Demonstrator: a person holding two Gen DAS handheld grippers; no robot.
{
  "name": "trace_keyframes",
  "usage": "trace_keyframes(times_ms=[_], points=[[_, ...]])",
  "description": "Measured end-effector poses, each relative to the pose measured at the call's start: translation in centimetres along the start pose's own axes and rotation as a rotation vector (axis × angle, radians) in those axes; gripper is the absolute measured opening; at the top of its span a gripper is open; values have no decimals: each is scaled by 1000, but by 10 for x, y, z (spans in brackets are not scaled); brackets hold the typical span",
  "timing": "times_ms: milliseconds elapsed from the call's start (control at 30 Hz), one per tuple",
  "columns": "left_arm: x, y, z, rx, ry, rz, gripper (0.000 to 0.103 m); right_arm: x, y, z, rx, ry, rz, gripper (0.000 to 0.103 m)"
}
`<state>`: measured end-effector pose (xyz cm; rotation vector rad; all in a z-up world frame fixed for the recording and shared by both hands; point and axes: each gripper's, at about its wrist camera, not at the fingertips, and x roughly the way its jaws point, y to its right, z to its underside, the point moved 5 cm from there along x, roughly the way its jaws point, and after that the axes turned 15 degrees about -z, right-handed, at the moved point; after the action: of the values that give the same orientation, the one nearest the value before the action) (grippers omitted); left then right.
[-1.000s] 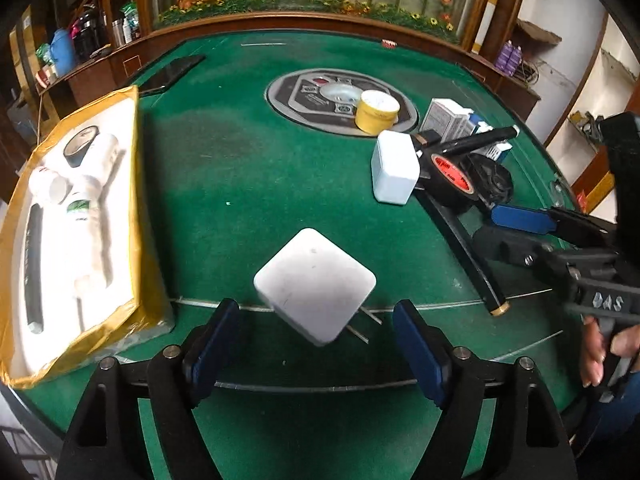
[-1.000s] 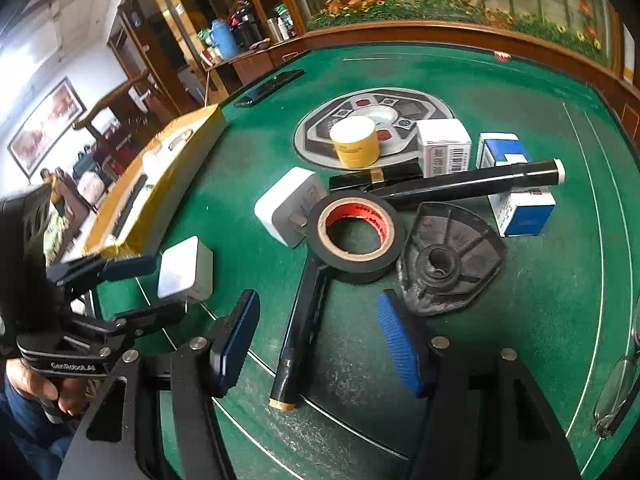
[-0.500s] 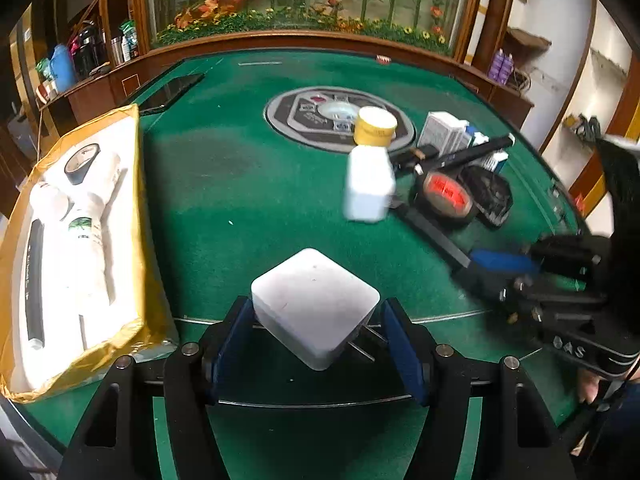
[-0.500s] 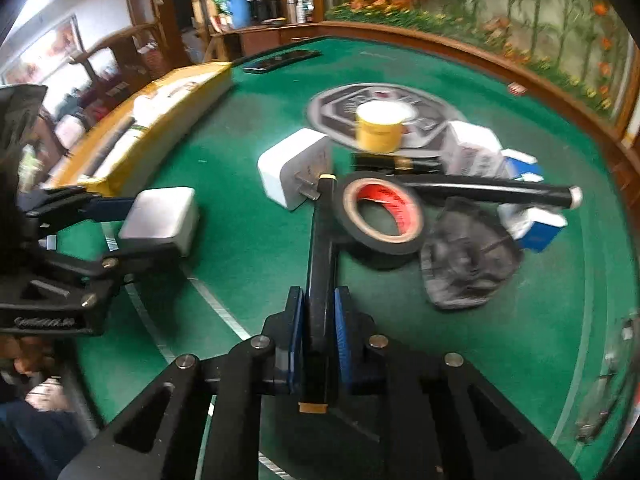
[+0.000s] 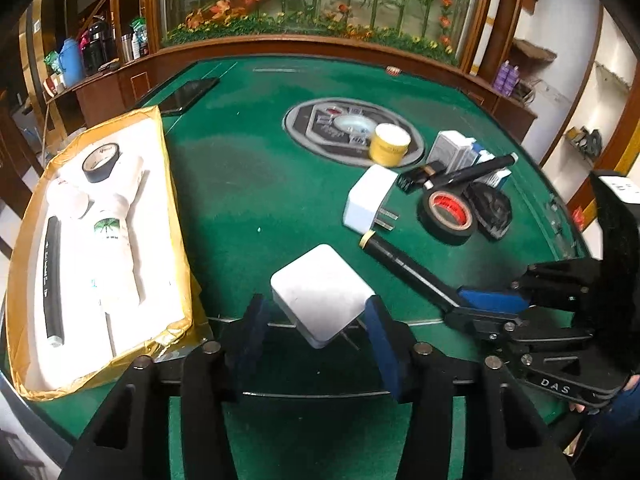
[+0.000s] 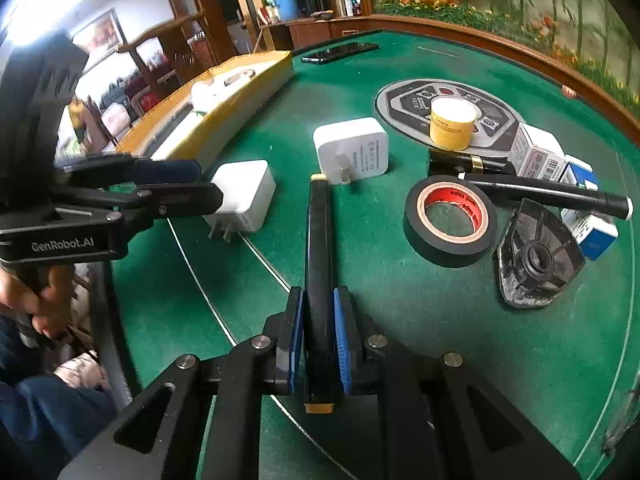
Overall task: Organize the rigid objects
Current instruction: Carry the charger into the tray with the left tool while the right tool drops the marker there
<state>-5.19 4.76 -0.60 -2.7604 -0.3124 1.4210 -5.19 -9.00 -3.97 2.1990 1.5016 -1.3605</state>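
My left gripper [image 5: 316,332] is shut on a white square plug adapter [image 5: 322,296], gripped corner to corner just above the green felt; it also shows in the right wrist view [image 6: 244,194]. My right gripper [image 6: 318,344] is shut on a long black tube with gold ends [image 6: 318,264], which points away over the table and also shows in the left wrist view [image 5: 404,266]. A gold-edged white tray [image 5: 176,216] at the left holds a black tape roll [image 5: 101,162], white bottles and a black tube.
On the felt lie a second white plug adapter [image 6: 352,154], a black tape roll with red core [image 6: 450,220], a black fan-shaped part [image 6: 536,264], a black pen [image 6: 548,194], small boxes [image 6: 536,154], a yellow jar [image 6: 452,122] and a phone [image 5: 190,94].
My left jaws have closed fully on the white adapter. My right gripper, shut on the black tube, has lifted and drawn it clear of the tape roll and the second adapter.
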Motion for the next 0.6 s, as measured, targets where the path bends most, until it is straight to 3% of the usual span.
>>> trace_keyframes(times_ms=[67, 100, 300, 367, 600], points=[[4, 0, 1, -12, -13, 3, 74, 1, 0, 1, -21, -2, 20, 14], [6, 1, 0, -24, -23, 0, 75, 1, 0, 2, -21, -2, 22, 14], [25, 17, -4, 0, -64, -54, 75, 0, 5, 3, -10, 3, 10, 14], [34, 18, -5, 25, -38, -106, 65, 0, 6, 2, -10, 4, 20, 14], [27, 14, 4, 63, -4, -67, 65, -5, 12, 2, -15, -1, 80, 14]])
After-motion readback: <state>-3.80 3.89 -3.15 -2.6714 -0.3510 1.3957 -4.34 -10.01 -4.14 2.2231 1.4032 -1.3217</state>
